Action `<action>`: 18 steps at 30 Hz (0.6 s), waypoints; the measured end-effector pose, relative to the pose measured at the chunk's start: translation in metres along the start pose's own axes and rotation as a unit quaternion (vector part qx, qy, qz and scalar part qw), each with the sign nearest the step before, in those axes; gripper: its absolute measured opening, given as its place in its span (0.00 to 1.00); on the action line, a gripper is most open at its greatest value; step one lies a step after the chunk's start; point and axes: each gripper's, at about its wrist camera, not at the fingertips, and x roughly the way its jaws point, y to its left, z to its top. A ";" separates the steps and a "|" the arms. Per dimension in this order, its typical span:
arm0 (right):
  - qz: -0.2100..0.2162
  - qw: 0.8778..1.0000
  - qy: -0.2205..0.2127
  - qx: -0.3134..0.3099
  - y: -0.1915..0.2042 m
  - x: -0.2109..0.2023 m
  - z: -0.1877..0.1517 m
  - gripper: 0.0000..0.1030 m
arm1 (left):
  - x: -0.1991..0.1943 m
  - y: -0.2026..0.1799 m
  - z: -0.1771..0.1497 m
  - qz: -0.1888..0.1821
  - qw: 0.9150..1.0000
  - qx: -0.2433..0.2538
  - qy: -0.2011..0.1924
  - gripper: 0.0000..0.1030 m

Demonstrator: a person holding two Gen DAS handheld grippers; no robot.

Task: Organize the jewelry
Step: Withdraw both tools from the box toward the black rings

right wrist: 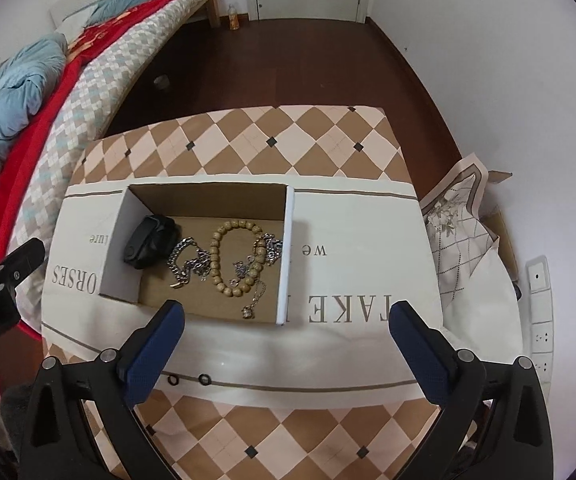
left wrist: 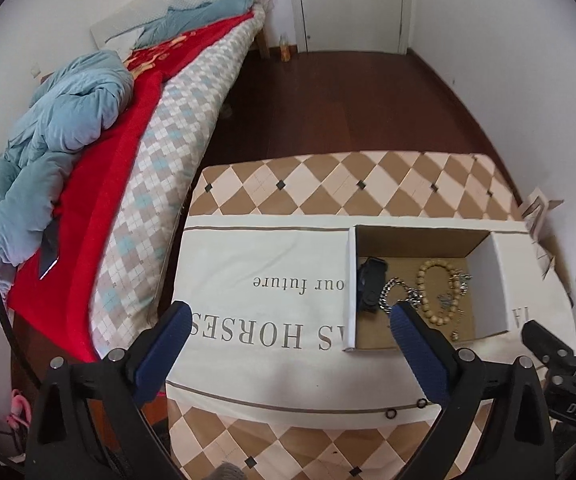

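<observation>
Both tongs hang wide open and empty above the near edge of the counter (right wrist: pixel 216 432): the right tongs (right wrist: pixel 288 340) hover over the cream cloth (right wrist: pixel 347 344), the left tongs (left wrist: pixel 288 344) further toward the bed side. Two small black rings (right wrist: pixel 188 380) lie on the cloth just ahead of the right tongs' left finger; they look light and apt to skid, so a flat pinch across the ring would be safest.

Beyond the fingertips sits the open cardboard box (right wrist: pixel 286 256) with the jewelry in it. Nearest is a thin chain with a small pendant (right wrist: pixel 248 311), probably limp and quick to slip; I would take it at the pendant. The wooden bead bracelet (right wrist: pixel 224 260) looks light and firm enough to nip across two beads. Touching its left side, the silver link chain (right wrist: pixel 186 258) seems heavier, floppy and tangled with smaller silver pieces, so it may drag neighbours along. Furthest left lies a black band (right wrist: pixel 148 244), soft-looking and easy to clamp mid-strap. Past the counter are bare floor and the bed (right wrist: pixel 88 80)
</observation>
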 end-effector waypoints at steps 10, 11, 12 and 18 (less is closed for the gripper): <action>-0.007 0.998 -0.061 -0.006 0.005 -0.063 -0.021 1.00 | -0.057 0.010 -0.015 -0.005 0.999 -0.001 -0.048 0.98; -0.007 0.998 -0.068 -0.005 0.004 -0.071 -0.024 1.00 | -0.063 0.010 -0.017 -0.007 0.999 0.000 -0.052 0.98; -0.009 0.997 -0.075 -0.006 0.005 -0.078 -0.026 1.00 | -0.067 0.011 -0.018 -0.009 0.998 0.001 -0.055 0.98; -0.011 0.994 -0.109 -0.007 0.006 -0.116 -0.039 1.00 | -0.099 0.013 -0.032 -0.012 0.997 0.001 -0.078 0.98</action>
